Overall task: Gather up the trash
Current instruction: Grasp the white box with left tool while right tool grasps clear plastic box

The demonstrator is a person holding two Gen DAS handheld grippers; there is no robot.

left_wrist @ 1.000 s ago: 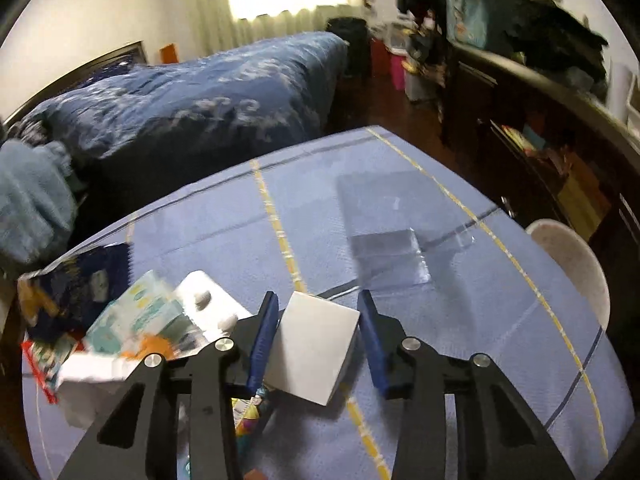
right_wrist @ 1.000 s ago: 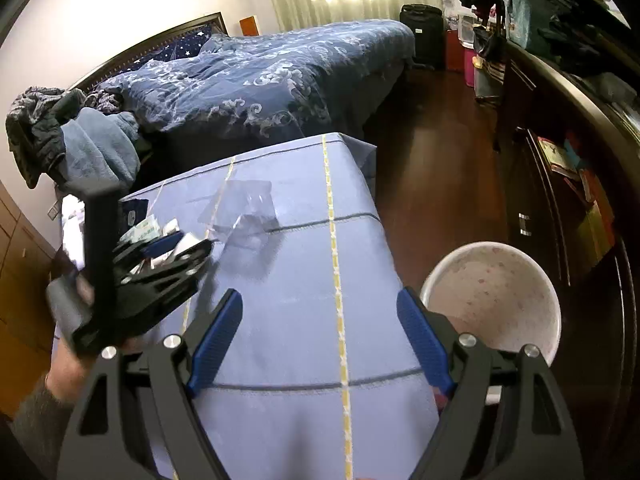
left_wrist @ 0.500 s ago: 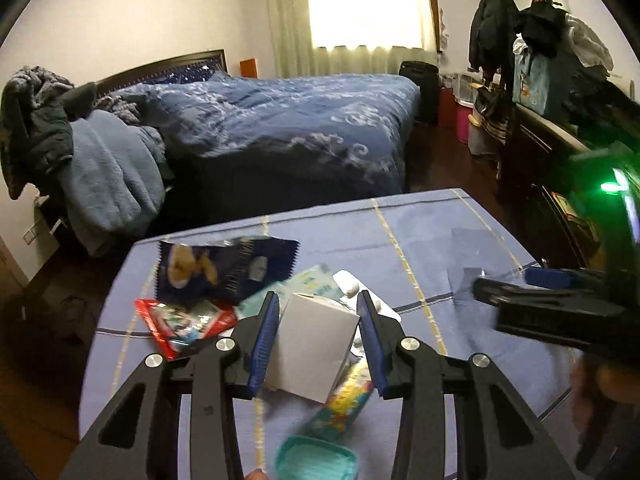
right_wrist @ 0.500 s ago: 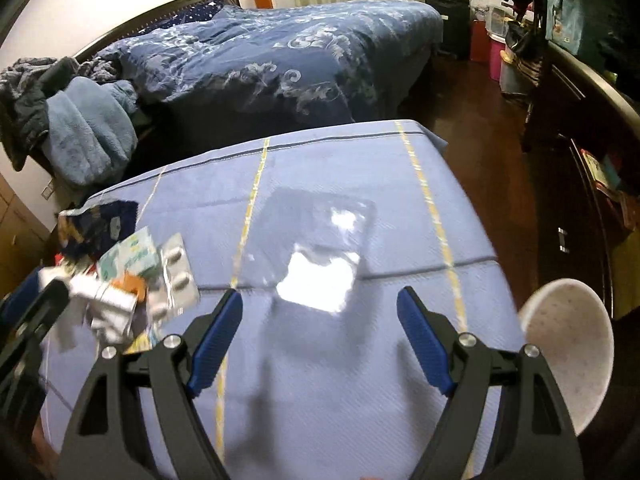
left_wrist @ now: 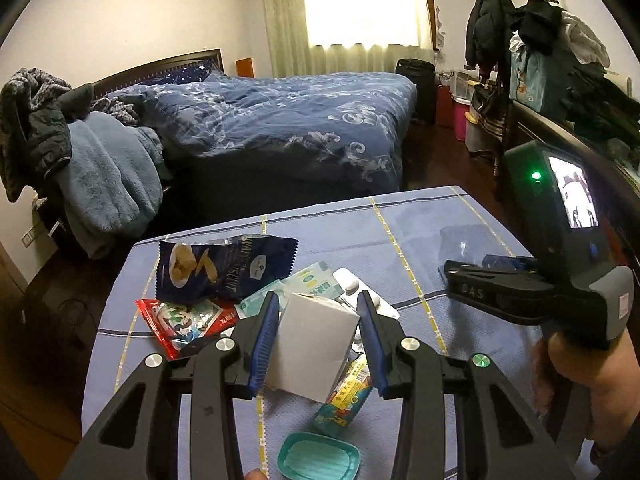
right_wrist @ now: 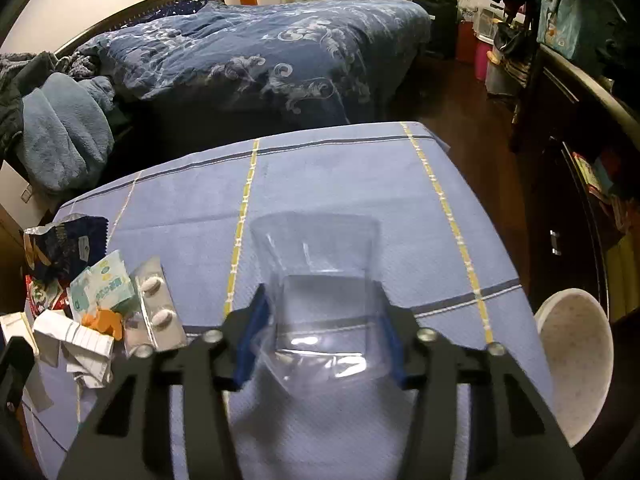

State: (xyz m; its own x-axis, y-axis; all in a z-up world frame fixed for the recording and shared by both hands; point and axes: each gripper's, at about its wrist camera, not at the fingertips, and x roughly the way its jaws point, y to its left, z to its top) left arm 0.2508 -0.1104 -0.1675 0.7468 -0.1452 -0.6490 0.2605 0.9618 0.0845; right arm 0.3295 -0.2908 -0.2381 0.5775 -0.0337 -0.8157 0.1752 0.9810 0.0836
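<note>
Left wrist view: the left gripper (left_wrist: 318, 336) holds a small white box (left_wrist: 316, 344) clamped between its blue fingers (left_wrist: 264, 332), lifted above the table (left_wrist: 420, 240), which wears a light blue cloth with yellow and dark stripes. Beneath and beyond the box lies a heap of trash on the left part of the table: a dark blue snack bag (left_wrist: 224, 268) farthest back, a red wrapper (left_wrist: 180, 320) to its near left, a pale green tissue pack (left_wrist: 312, 284) and a silver pill blister (left_wrist: 352, 286) just behind the box. A colourful candy packet (left_wrist: 346, 396) pokes out under the box on the near right, and a teal oval lid (left_wrist: 318, 454) lies nearest the camera. At the right, a hand (left_wrist: 584, 392) grips the right gripper's handle, whose fingers reach over the far right of the table.

Right wrist view: the right gripper (right_wrist: 320, 336) has just been closing its fingers, and a clear plastic clamshell (right_wrist: 320, 292) now sits between them, both blue pads (right_wrist: 250, 336) against its sides. The clamshell rests on the cloth in the middle of the table, its far flap spread flat away from the camera. The trash heap lies well apart to the left, with the pill blister (right_wrist: 156, 308), the tissue pack (right_wrist: 106, 284), an orange scrap (right_wrist: 102, 320) and crumpled white paper (right_wrist: 76, 344). A white bin (right_wrist: 576, 364) stands on the floor just past the table's right edge. A bed (right_wrist: 256, 48) with a blue quilt fills the far background.
</note>
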